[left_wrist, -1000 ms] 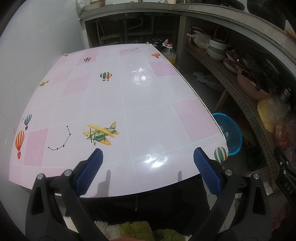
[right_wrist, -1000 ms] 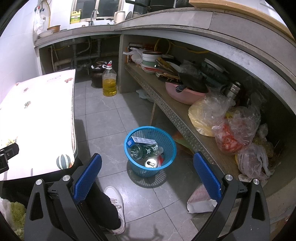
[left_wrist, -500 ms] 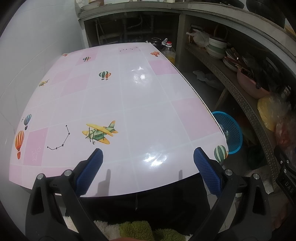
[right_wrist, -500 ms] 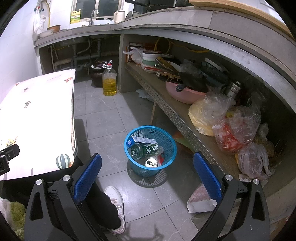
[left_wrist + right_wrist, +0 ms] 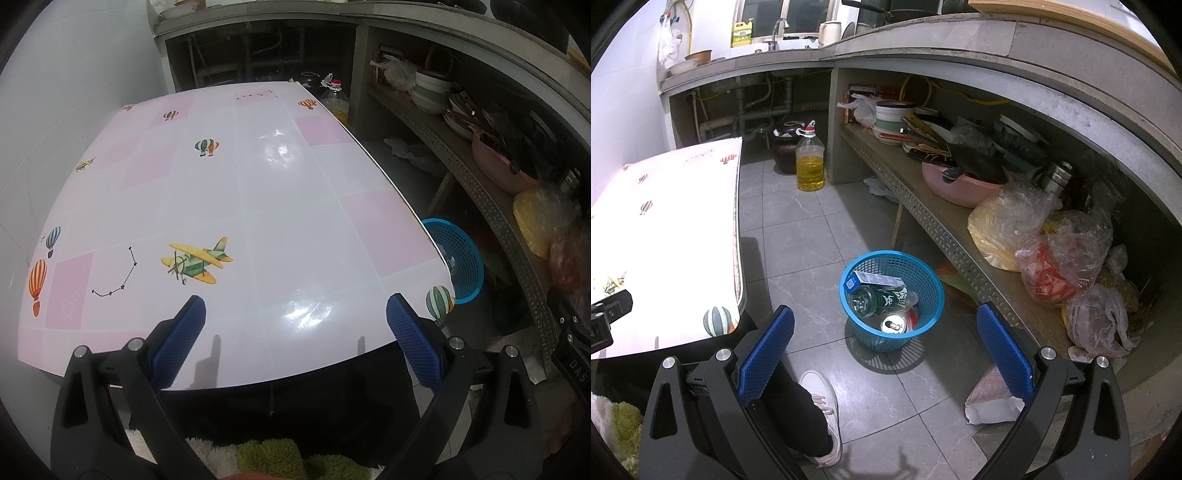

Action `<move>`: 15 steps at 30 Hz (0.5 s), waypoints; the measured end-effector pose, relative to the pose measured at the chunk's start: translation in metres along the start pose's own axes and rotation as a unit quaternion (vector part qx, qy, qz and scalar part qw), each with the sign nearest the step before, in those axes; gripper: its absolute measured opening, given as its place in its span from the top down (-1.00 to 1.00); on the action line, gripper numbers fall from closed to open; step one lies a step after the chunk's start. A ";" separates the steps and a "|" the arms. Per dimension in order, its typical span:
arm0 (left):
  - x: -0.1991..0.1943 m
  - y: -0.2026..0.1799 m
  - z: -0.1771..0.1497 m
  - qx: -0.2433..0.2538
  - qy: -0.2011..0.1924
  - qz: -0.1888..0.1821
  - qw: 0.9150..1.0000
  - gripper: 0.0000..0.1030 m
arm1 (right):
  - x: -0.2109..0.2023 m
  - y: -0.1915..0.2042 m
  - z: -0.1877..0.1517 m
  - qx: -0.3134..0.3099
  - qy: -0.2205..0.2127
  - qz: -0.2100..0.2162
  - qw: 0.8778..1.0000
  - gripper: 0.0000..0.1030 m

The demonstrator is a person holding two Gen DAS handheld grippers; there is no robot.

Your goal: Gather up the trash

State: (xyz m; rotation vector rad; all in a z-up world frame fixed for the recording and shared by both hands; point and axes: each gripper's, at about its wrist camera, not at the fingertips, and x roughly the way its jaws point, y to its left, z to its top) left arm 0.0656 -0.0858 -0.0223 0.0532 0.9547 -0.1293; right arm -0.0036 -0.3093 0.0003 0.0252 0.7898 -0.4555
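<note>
- Trash: bottle [image 5: 877, 300], carton [image 5: 873, 279] and can [image 5: 893, 326] lie inside blue basket [image 5: 925, 273] on the floor beside worktop [image 5: 258, 206].
- Left tool [image 5: 295, 345], right tool [image 5: 885, 349]: both wide, empty.
- Step: collecting seems finished; next, check floor for strays.

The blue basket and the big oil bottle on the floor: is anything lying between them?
No. In the right wrist view, only bare grey floor tiles separate the blue basket from the oil bottle.
</note>
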 end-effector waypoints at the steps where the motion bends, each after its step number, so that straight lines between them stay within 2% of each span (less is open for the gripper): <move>1: 0.000 0.000 0.000 0.000 0.000 0.000 1.000 -0.83 | 0.000 0.000 0.000 0.000 0.000 0.000 1.000 -0.87; 15: 0.001 0.000 0.000 -0.002 0.005 -0.003 1.000 -0.83 | 0.001 0.004 -0.001 -0.004 0.001 0.001 1.000 -0.87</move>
